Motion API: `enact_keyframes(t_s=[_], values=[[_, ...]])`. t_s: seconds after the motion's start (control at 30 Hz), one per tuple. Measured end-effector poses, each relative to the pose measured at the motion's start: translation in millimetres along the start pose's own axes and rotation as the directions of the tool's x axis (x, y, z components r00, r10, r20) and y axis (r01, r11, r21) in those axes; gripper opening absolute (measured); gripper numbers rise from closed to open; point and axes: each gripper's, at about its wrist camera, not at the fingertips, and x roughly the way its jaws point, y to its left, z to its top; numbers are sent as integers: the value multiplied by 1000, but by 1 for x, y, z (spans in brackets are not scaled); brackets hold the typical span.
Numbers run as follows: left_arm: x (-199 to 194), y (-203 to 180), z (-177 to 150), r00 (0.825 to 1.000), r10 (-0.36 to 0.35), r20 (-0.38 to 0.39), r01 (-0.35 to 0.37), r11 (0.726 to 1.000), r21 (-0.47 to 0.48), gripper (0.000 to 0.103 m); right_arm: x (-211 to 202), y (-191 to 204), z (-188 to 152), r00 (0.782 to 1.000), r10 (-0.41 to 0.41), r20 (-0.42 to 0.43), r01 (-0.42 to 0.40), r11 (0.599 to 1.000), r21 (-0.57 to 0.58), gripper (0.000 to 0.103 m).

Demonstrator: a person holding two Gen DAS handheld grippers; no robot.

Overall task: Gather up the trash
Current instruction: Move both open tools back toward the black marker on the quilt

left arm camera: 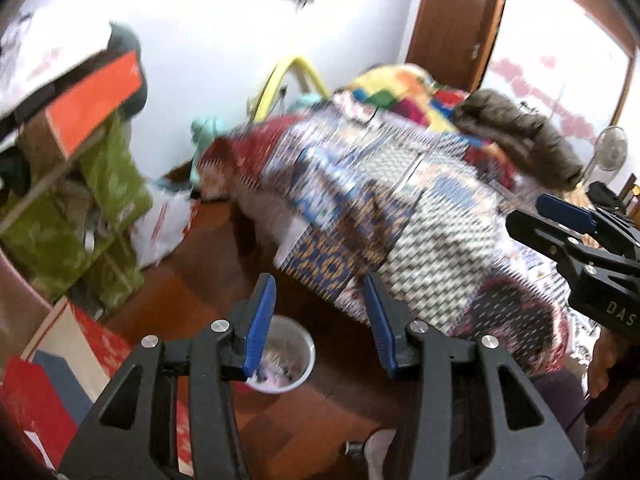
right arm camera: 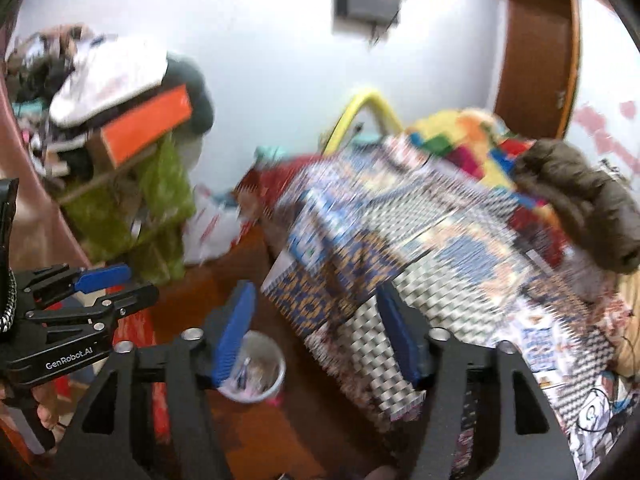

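Note:
A small white trash bin (left arm camera: 298, 354) stands on the red-brown floor beside the bed, with scraps of litter inside. It also shows in the right wrist view, the bin (right arm camera: 260, 372) sitting low between the fingers. My left gripper (left arm camera: 319, 292) hangs above the bin, open, with nothing between its blue pads (left arm camera: 262, 320). My right gripper (right arm camera: 316, 292) is open and empty too, held over the bed's edge. Each gripper appears in the other's view: the right gripper (left arm camera: 532, 218) at the right edge, the left gripper (right arm camera: 138, 284) at the left edge, held by a hand.
A bed with a patterned blanket (left arm camera: 420, 216) fills the right, with a brown jacket (right arm camera: 580, 200) and a colourful quilt (left arm camera: 400, 88) on it. At the left are a green-draped shelf (left arm camera: 104, 200) with an orange box (left arm camera: 96, 96), a white plastic bag (left arm camera: 164, 224) and red boxes (left arm camera: 36, 400).

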Motion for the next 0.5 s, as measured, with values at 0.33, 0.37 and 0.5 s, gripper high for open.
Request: enact_keyframes(t_s=[0.33,0.37,0.5], values=[[-41,-83,33,984,-88,152,74,993,94,64,-73,-53,11,971,-130,201,124,991,42,88],[-42,-89,35,983,-92,157,76,992,104,64,-77,-60,12,969,-140,206,133,990,50,88],[-42,-120,46,975,-124,182,100,985,138,72,-88,-88,9,965,-161,208,143,985,98,88]])
